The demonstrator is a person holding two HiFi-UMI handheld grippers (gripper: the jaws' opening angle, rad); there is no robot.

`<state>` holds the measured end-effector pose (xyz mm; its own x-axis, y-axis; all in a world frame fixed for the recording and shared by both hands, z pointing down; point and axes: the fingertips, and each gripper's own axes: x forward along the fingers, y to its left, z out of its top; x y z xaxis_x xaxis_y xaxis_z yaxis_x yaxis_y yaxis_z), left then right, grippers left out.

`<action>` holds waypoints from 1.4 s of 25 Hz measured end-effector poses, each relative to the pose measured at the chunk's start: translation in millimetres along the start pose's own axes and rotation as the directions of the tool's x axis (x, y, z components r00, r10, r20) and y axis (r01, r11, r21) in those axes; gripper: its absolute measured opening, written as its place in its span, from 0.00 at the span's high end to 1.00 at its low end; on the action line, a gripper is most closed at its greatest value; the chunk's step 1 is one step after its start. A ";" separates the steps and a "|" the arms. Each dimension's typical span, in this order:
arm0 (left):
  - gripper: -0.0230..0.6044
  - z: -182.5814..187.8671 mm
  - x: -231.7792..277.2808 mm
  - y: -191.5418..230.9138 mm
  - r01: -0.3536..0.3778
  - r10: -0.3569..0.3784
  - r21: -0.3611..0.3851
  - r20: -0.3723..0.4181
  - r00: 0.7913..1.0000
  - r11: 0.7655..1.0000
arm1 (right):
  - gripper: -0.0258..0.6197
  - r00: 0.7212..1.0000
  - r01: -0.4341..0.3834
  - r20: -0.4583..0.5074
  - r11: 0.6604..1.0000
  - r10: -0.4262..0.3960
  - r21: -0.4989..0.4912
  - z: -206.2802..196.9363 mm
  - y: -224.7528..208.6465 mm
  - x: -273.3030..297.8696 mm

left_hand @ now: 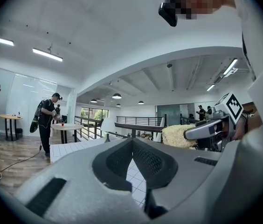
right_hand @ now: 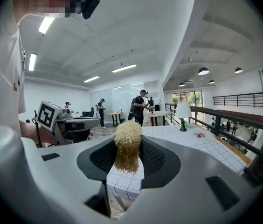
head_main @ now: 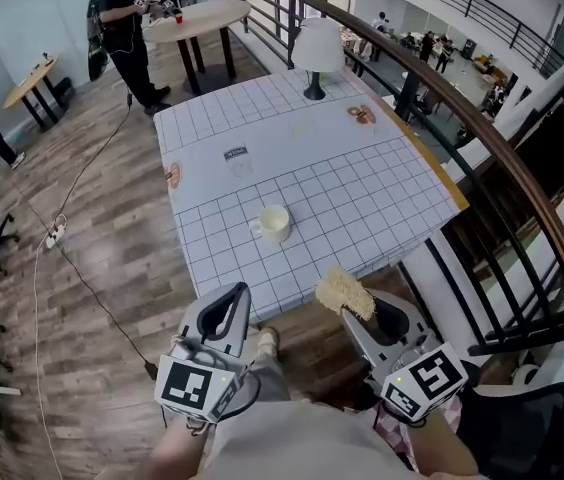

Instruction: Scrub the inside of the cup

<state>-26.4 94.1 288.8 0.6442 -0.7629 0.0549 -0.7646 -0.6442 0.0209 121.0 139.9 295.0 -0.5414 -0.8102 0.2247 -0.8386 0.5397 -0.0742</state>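
A pale cream cup (head_main: 274,223) stands upright on the white checked table (head_main: 342,188), near its front edge. My right gripper (head_main: 354,308) is shut on a straw-coloured loofah scrubber (head_main: 345,292), held in front of the table's edge, to the right of and nearer than the cup. In the right gripper view the scrubber (right_hand: 128,145) sticks up between the jaws. My left gripper (head_main: 232,303) hovers below the table's front edge, its jaws closed with nothing in them. The left gripper view shows the scrubber (left_hand: 178,136) and the right gripper (left_hand: 201,133) off to the right.
A white lamp (head_main: 317,48) stands at the table's far edge, with small items (head_main: 361,114) near it and a card (head_main: 235,154) mid-table. A dark railing (head_main: 482,128) runs along the right. People stand by round tables (head_main: 197,15) at the back. A cable (head_main: 82,268) trails on the wooden floor.
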 end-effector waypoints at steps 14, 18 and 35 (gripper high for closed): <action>0.94 -9.2 88.5 108.4 0.099 -0.098 0.016 -0.023 0.995 0.995 | 0.75 0.996 0.092 -0.017 0.996 -0.093 -0.019 50.5 -57.5 115.6; 0.94 -11.8 105.8 125.5 0.161 -0.161 0.010 -0.053 0.986 0.987 | 0.75 0.994 0.106 -0.016 0.994 -0.106 -0.019 62.3 -62.3 144.1; 0.94 -7.5 136.6 155.7 0.161 -0.161 -0.012 -0.051 0.986 0.987 | 0.75 0.996 0.083 -0.022 0.997 -0.083 0.004 69.3 -88.0 189.2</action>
<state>-57.7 -110.0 307.1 0.7572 -0.6453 0.1016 -0.6513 -0.7577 0.0418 88.1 -76.8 276.8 -0.4683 -0.8470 0.2515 -0.8810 0.4694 -0.0594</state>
